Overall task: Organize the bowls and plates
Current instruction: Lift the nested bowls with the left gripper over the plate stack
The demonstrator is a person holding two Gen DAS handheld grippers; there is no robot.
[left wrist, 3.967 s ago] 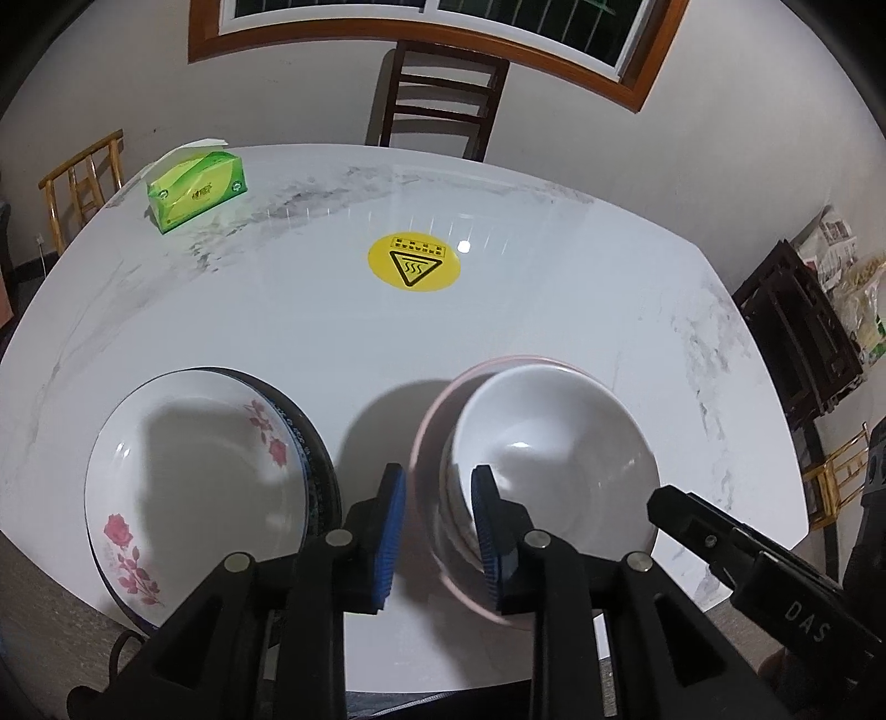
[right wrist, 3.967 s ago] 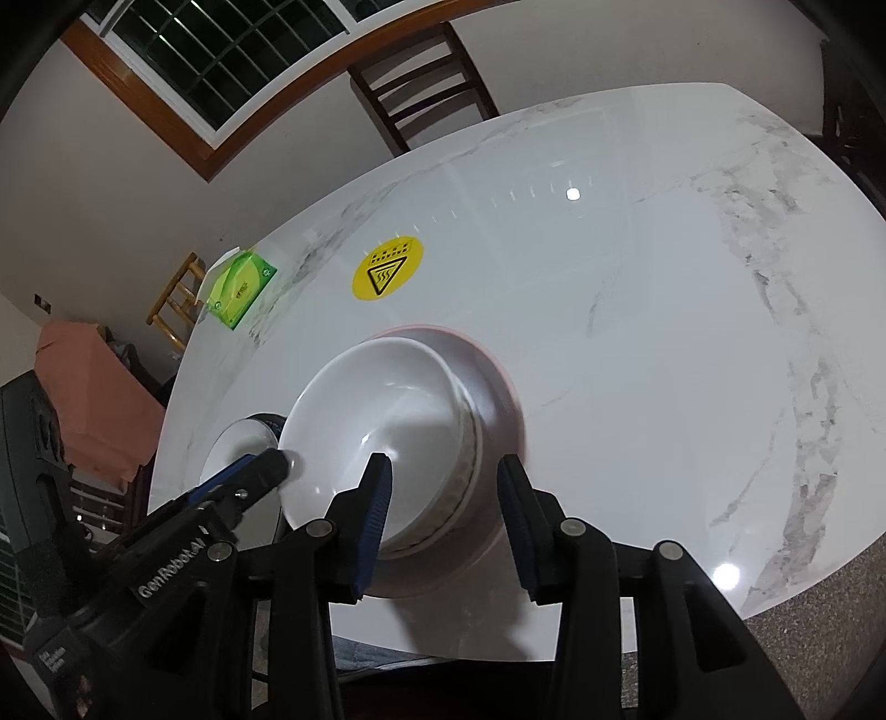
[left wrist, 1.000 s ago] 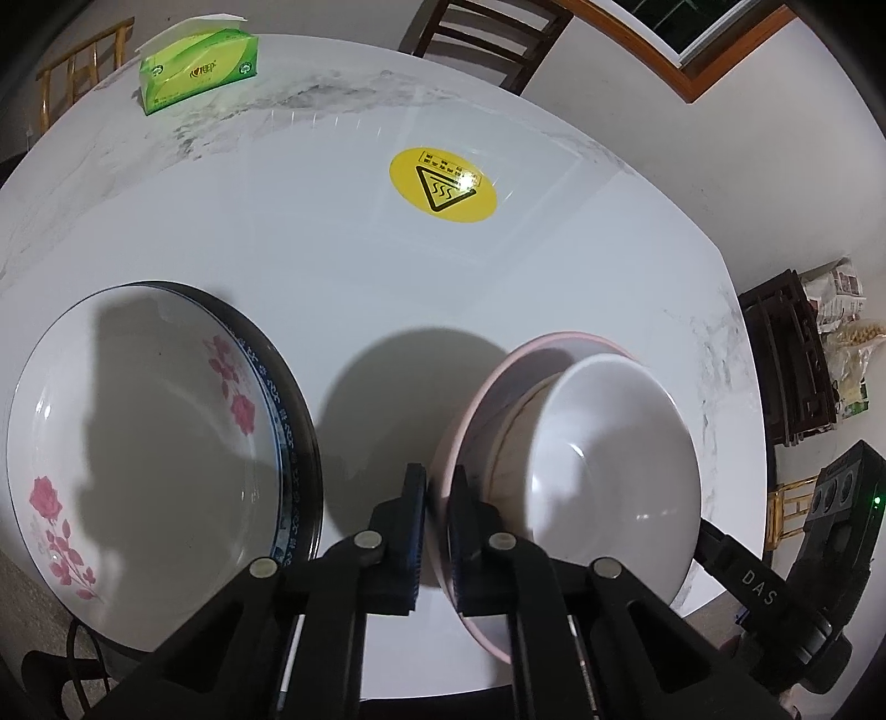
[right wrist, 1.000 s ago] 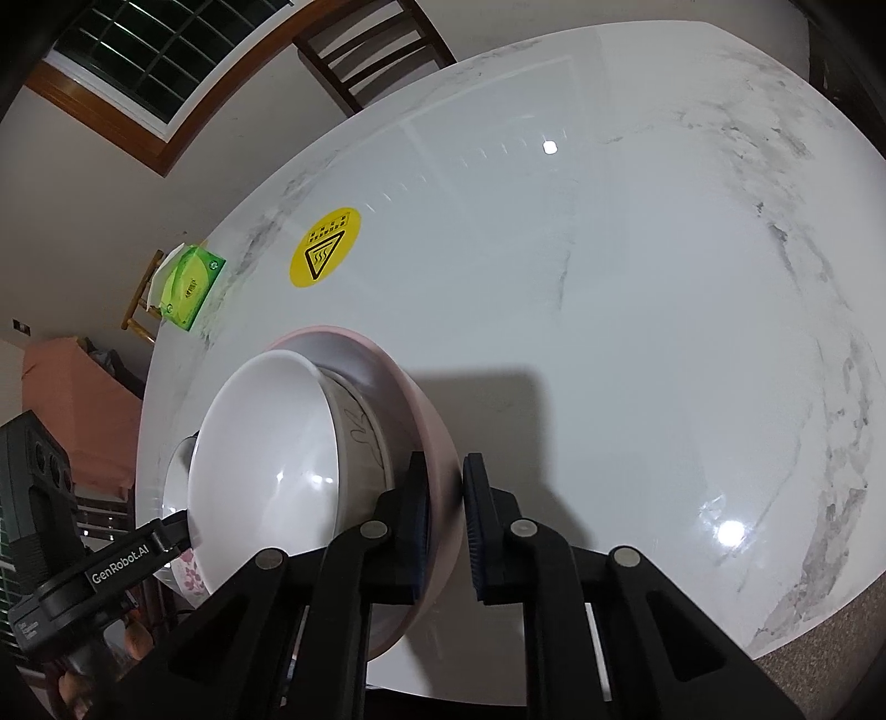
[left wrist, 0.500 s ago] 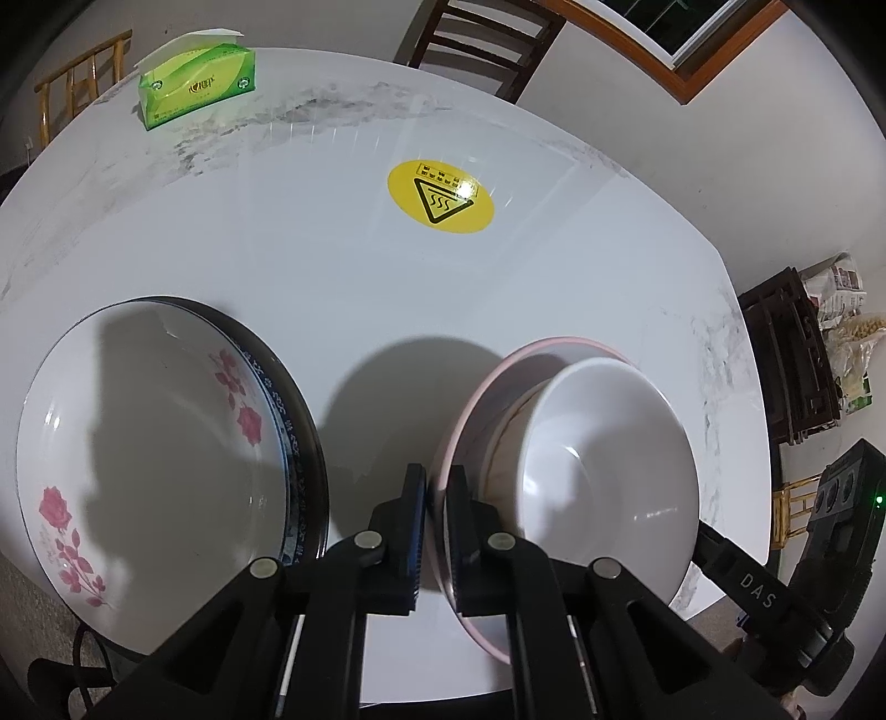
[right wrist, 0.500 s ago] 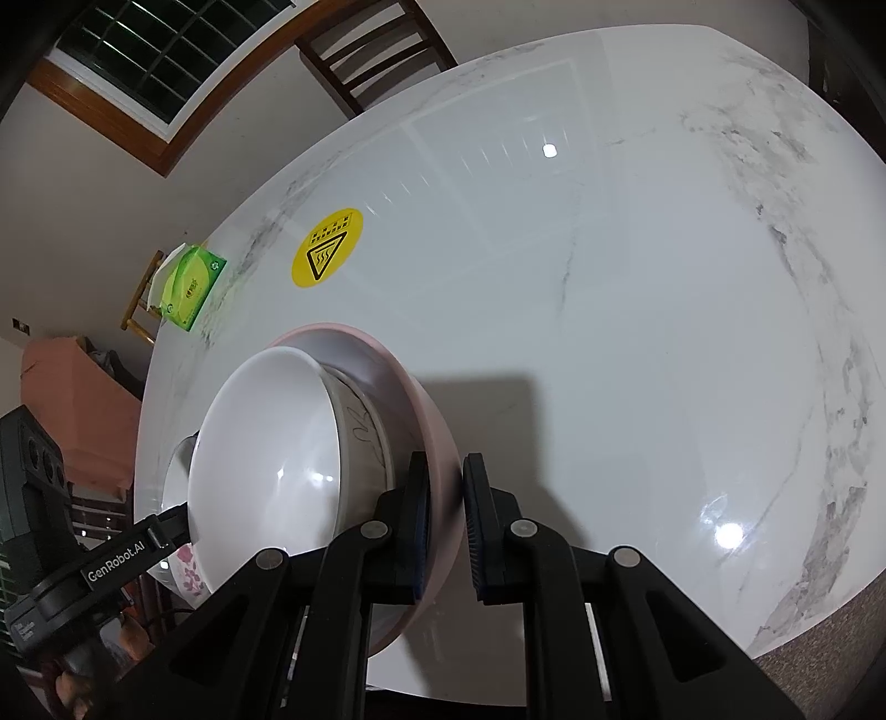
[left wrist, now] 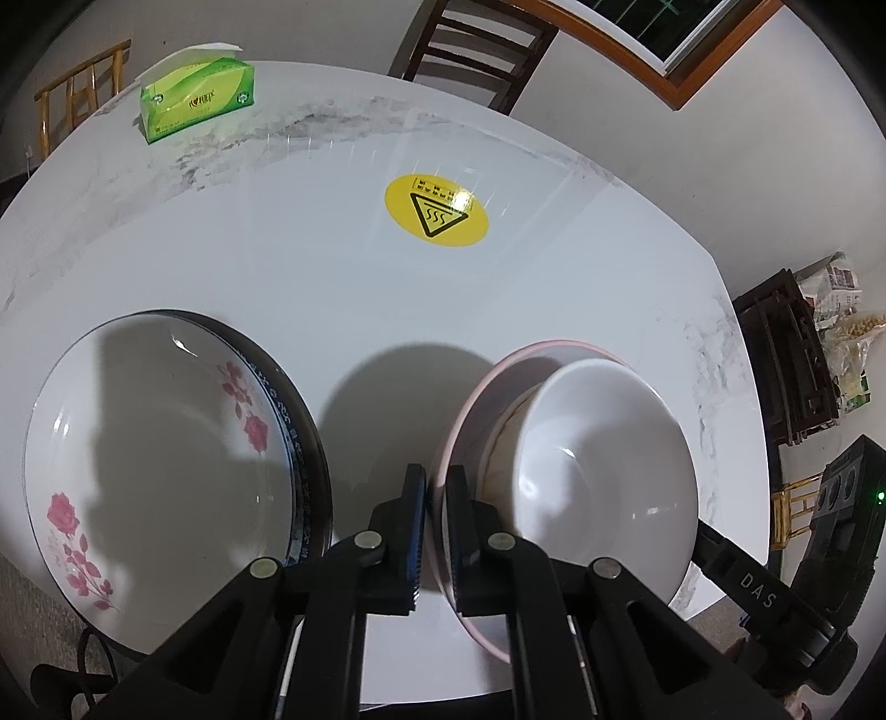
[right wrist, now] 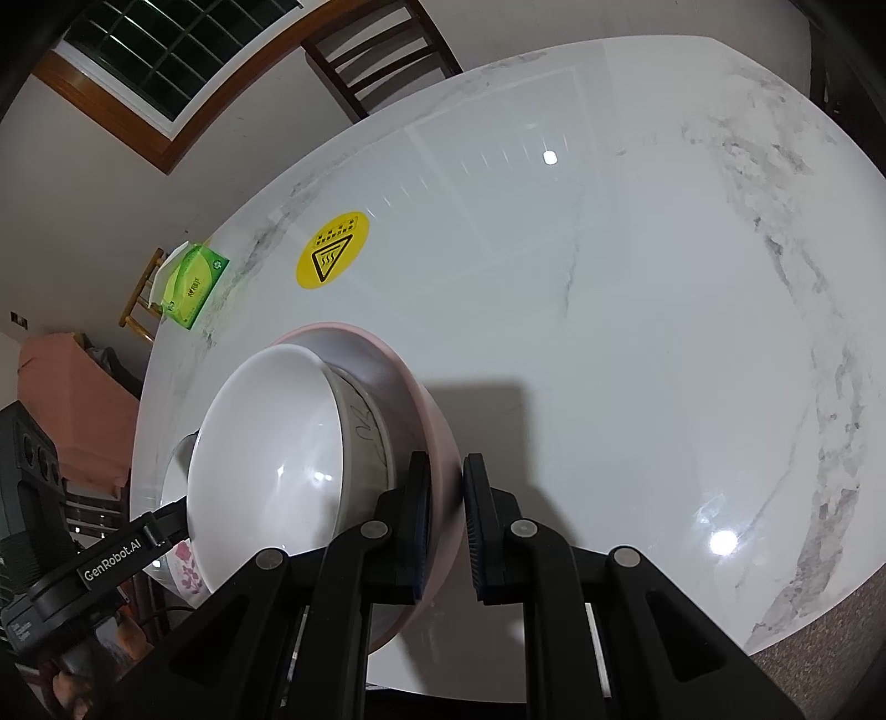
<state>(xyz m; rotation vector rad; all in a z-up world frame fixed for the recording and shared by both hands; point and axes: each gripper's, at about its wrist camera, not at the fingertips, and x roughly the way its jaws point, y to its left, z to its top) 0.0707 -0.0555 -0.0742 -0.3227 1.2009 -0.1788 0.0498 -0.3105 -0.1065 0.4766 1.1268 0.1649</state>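
A pink plate carries stacked white bowls and hangs above the marble table. My left gripper is shut on the plate's left rim. My right gripper is shut on the plate's right rim, with the white bowls to its left. A white plate with red roses rests on a dark blue-rimmed plate at the near left of the table, beside the lifted stack.
A round yellow warning sticker marks the table's middle. A green tissue box stands at the far left edge. A wooden chair is behind the table. A dark rack stands at the right.
Four seconds ago both grippers were open around the stack on the table. They have since shut on the pink plate's rim and lifted it; over the last second it has drifted slightly.
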